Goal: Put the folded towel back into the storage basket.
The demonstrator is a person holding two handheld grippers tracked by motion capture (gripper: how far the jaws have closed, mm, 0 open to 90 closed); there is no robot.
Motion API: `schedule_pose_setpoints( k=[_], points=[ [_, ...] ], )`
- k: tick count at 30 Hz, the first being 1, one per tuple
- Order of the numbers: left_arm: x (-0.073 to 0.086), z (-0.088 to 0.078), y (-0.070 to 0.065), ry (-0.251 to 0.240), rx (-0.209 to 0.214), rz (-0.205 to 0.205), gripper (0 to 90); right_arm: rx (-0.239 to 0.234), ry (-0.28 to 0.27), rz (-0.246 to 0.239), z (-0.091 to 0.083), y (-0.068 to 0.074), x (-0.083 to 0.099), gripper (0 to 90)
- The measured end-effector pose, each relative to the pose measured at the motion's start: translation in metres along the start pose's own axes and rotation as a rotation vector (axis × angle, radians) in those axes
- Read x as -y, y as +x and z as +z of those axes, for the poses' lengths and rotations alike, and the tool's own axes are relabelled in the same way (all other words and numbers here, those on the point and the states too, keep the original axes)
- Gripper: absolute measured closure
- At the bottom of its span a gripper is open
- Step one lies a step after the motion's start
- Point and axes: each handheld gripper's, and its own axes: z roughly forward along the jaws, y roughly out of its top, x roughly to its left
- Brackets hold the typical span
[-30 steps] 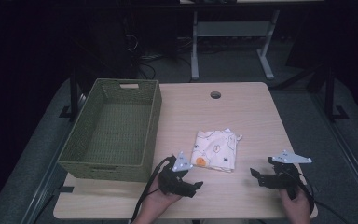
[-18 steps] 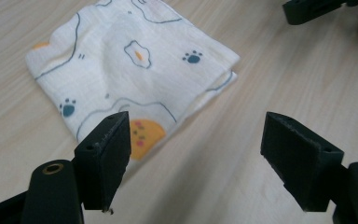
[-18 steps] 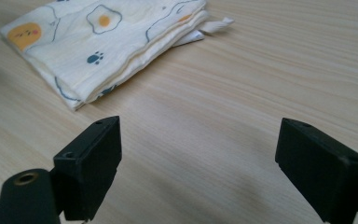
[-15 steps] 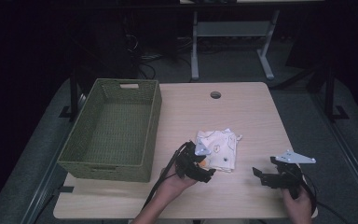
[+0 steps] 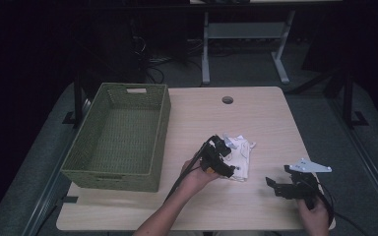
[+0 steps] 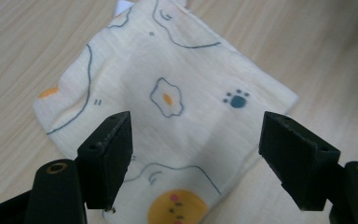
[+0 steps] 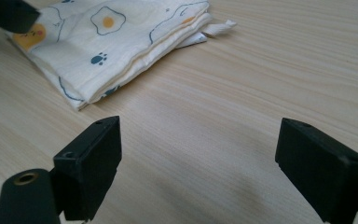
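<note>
A folded cream cloth [image 5: 241, 157] printed with fried eggs and paw marks lies on the wooden table [image 5: 256, 115], right of centre. My left gripper [image 5: 222, 156] hovers directly over the cloth [image 6: 168, 102], jaws open wide with the fabric between and below them. My right gripper [image 5: 275, 186] rests low near the table's front right, open, pointing left toward the cloth [image 7: 116, 42] with bare wood between its jaws. The tip of the left gripper's jaw appears at the top left corner of the right gripper view.
A green woven basket [image 5: 150, 118] stands on the left side of the table, nothing inside it. A round cable hole [image 5: 227, 100] sits near the far edge. Metal desk legs [image 5: 205, 49] stand on the dark floor behind.
My left gripper has travelled right and forward from the front of the table to above the cloth. The right gripper has barely shifted.
</note>
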Motion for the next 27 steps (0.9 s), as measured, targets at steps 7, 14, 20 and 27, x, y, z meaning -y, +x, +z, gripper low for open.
schedule_pose_setpoints(
  k=[7, 14, 20, 27],
  points=[
    [-0.007, 0.017, 0.010, 0.036, -0.015, -0.036, 31.0, -0.011, -0.008, -0.008, -0.001, 0.002, 0.000, 14.0],
    [-0.016, 0.038, 0.021, 0.094, -0.030, -0.065, 33.8, -0.016, -0.008, -0.013, -0.001, 0.002, 0.000, 14.0],
    [-0.014, 0.048, 0.027, 0.115, -0.005, -0.086, 37.4, -0.023, -0.013, -0.011, -0.001, 0.001, 0.000, 14.0],
    [-0.011, 0.045, 0.027, 0.109, -0.023, -0.094, 52.6, -0.014, -0.033, 0.004, -0.003, -0.001, 0.000, 14.0]
  ],
)
